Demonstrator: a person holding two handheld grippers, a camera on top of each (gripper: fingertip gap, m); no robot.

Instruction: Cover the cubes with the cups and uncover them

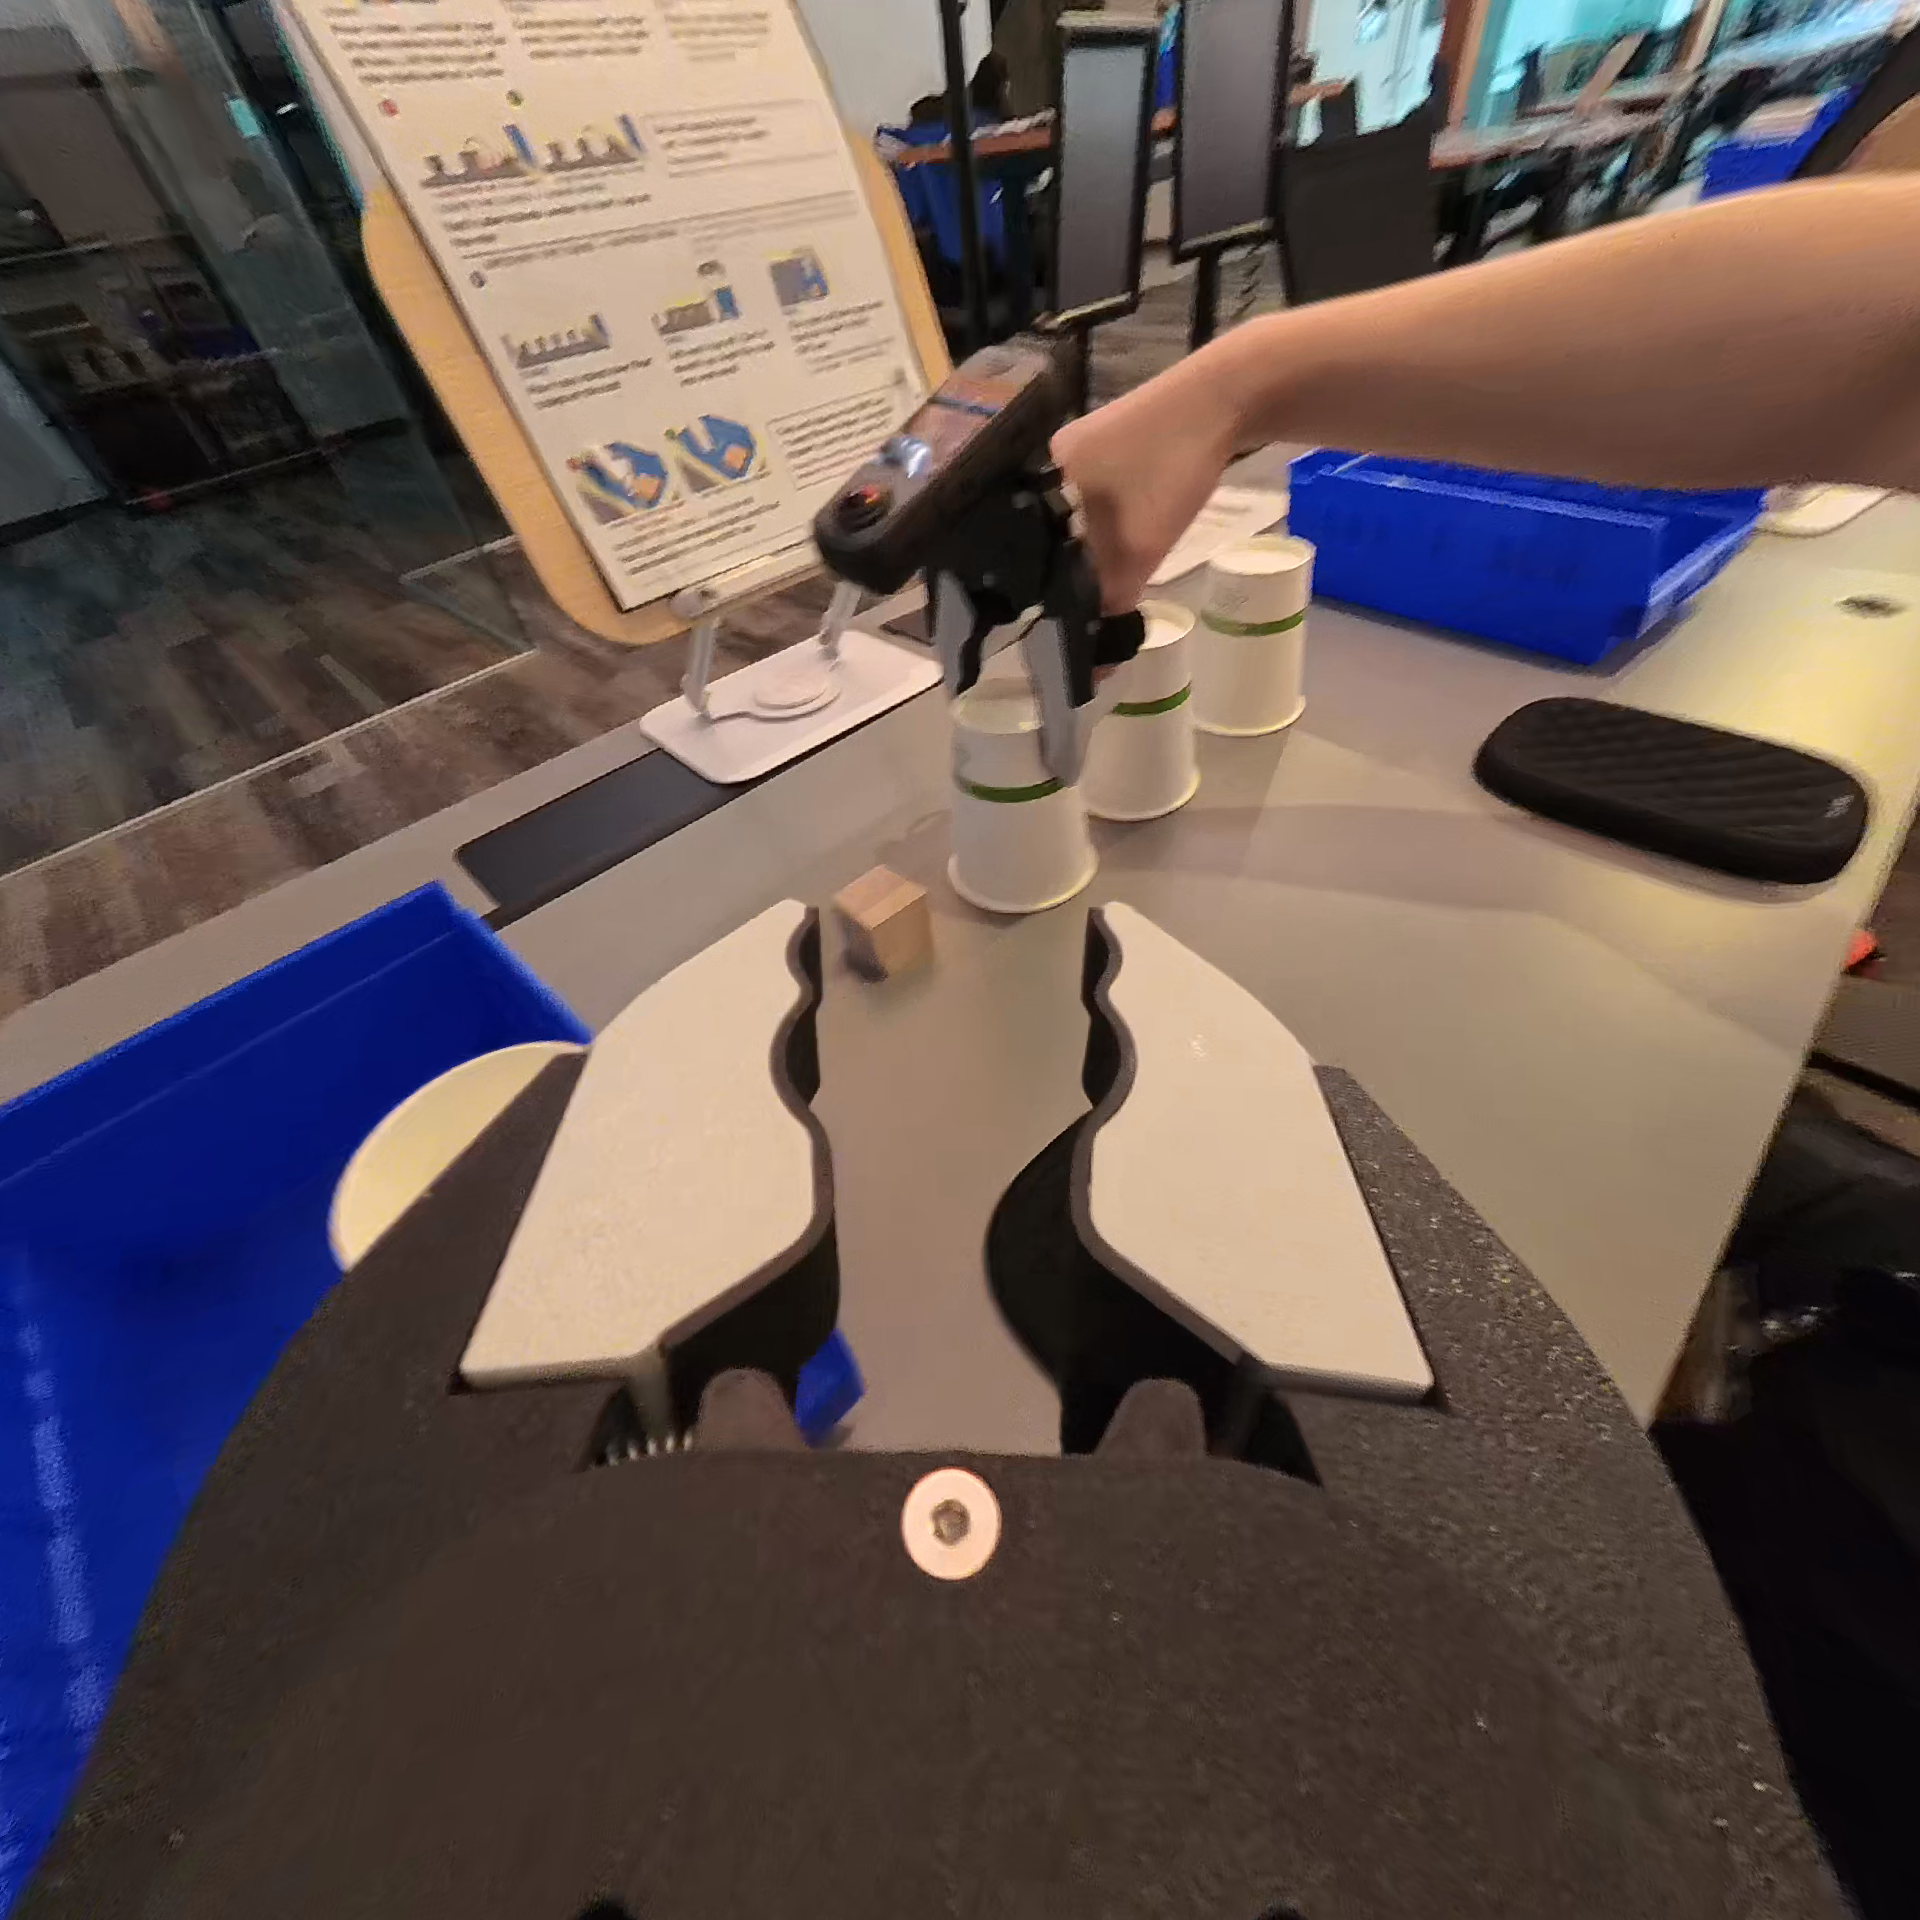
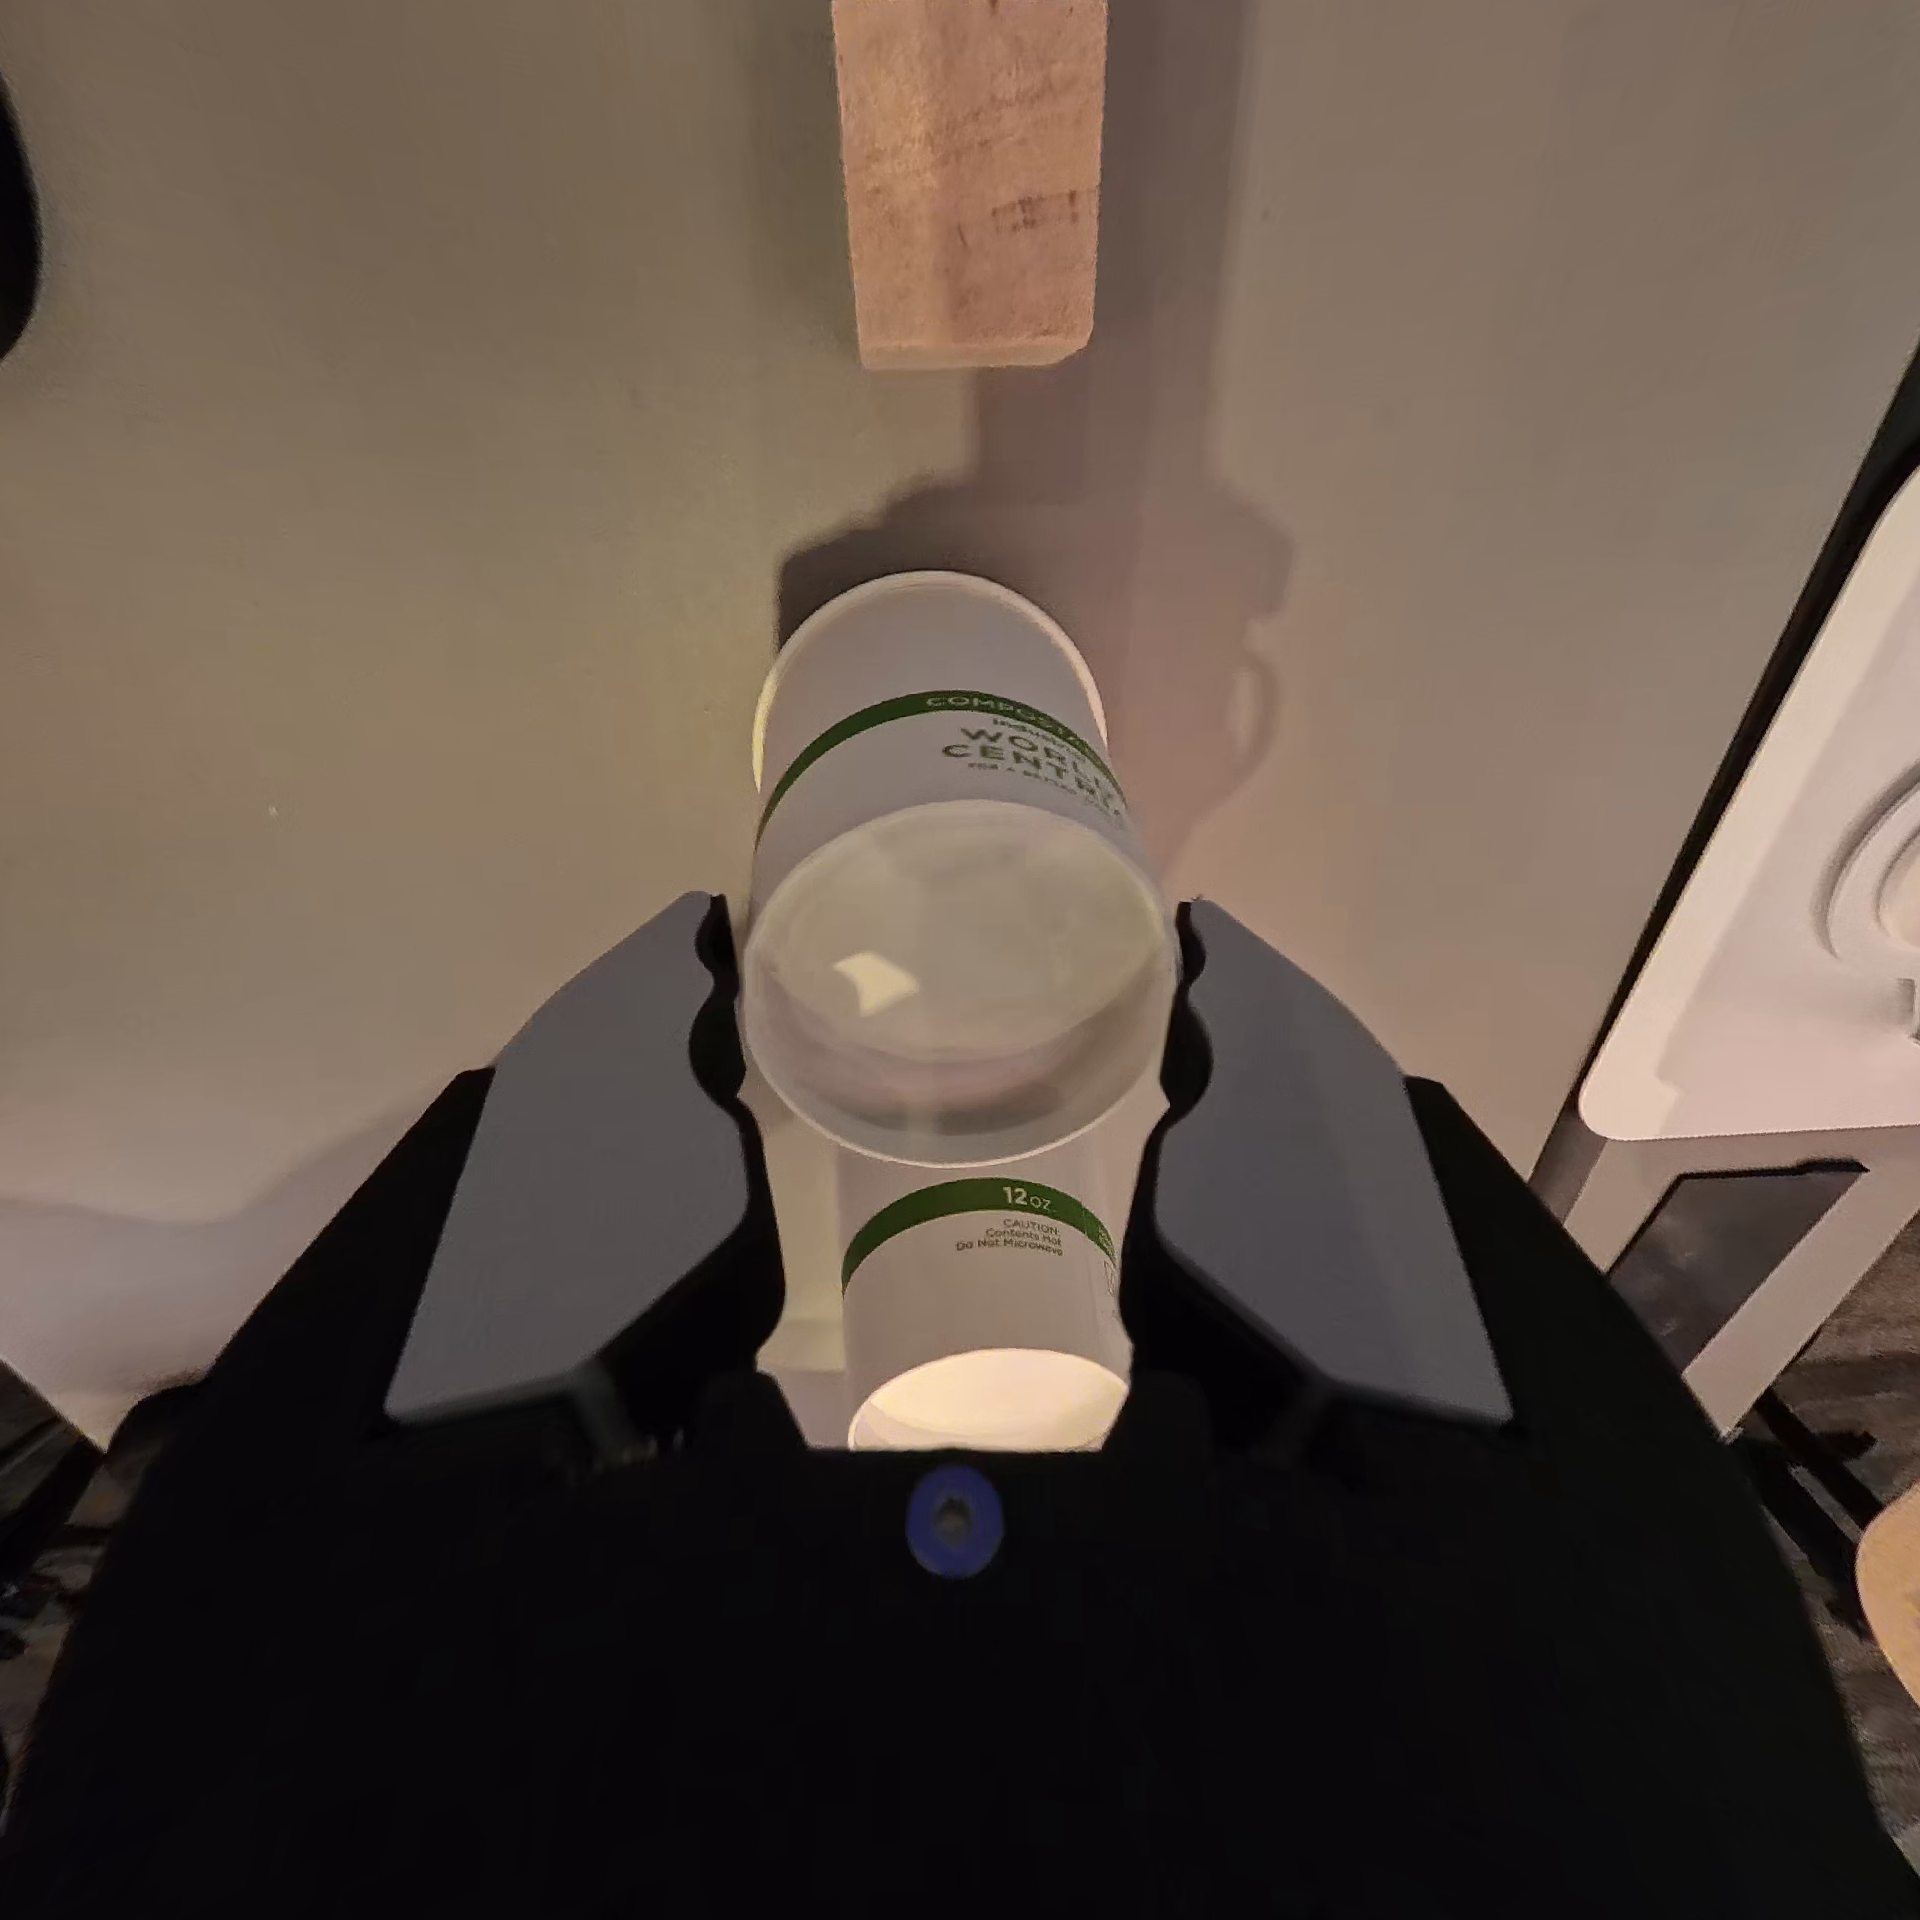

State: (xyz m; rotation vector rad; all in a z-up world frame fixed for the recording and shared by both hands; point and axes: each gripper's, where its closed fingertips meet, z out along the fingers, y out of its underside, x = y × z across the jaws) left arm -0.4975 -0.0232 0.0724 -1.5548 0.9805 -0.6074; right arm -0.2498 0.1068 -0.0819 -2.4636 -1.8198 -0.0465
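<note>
The left gripper [image 1: 951, 935] is held with jaws apart, empty, near the cube [image 1: 883, 920]; beyond the cube, a cup [image 1: 1013, 800] is clamped by the right gripper [image 1: 1013, 727], probably for covering.

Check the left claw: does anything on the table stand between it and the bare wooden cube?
Nothing visible does. The left claw is open, and the wooden cube sits on bare table just beyond its left fingertip. The nearest upside-down cup, gripped by the right claw, stands to the cube's right, apart from it.
</note>
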